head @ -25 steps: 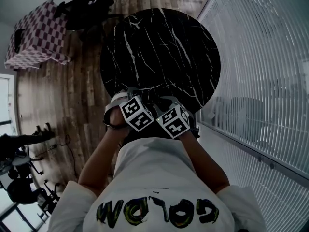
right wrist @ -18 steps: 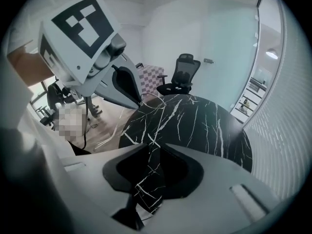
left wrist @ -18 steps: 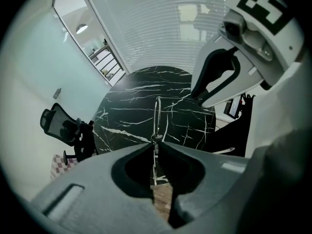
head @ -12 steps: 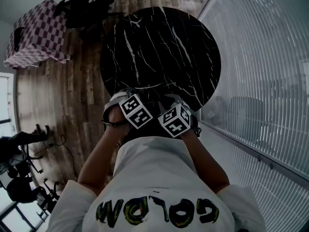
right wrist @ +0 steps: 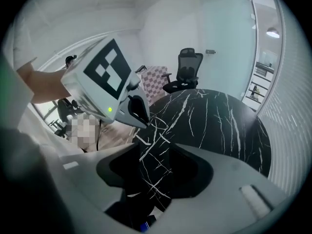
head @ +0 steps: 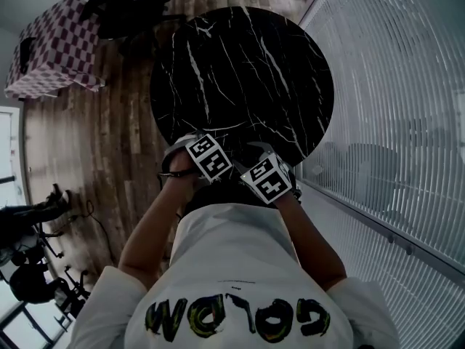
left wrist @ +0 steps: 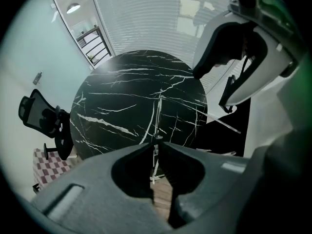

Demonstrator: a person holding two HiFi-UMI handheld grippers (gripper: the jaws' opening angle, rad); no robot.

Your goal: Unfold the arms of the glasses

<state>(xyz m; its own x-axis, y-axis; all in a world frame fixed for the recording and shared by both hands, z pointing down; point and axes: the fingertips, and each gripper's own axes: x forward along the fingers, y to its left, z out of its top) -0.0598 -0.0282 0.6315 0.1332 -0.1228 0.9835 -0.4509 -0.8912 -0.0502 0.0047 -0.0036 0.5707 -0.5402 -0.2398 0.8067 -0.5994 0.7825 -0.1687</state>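
Note:
The glasses are thin wire. In the left gripper view one arm [left wrist: 158, 118] runs upright through my left gripper [left wrist: 156, 146], whose jaws are shut on it. A second thin arm [left wrist: 222, 123] slants away to the right. My right gripper [right wrist: 156, 150] hovers over the near edge of the round black marble table [head: 240, 64]. Its jaws are opening wide and nothing is between them. In the head view both marker cubes, left [head: 208, 158] and right [head: 266, 181], sit side by side at that edge and hide the glasses. The left gripper's fingers [right wrist: 137, 112] point down just ahead of the right gripper.
A black office chair [head: 134, 9] and a checkered seat [head: 51, 46] stand on the wooden floor beyond the table. A wall of slatted blinds [head: 392, 107] runs along the right. The person's torso [head: 240, 282] fills the bottom of the head view.
The left gripper's cube has sunk lower beside the table's near edge and looks smaller. The right gripper's cube has stayed almost where it was.

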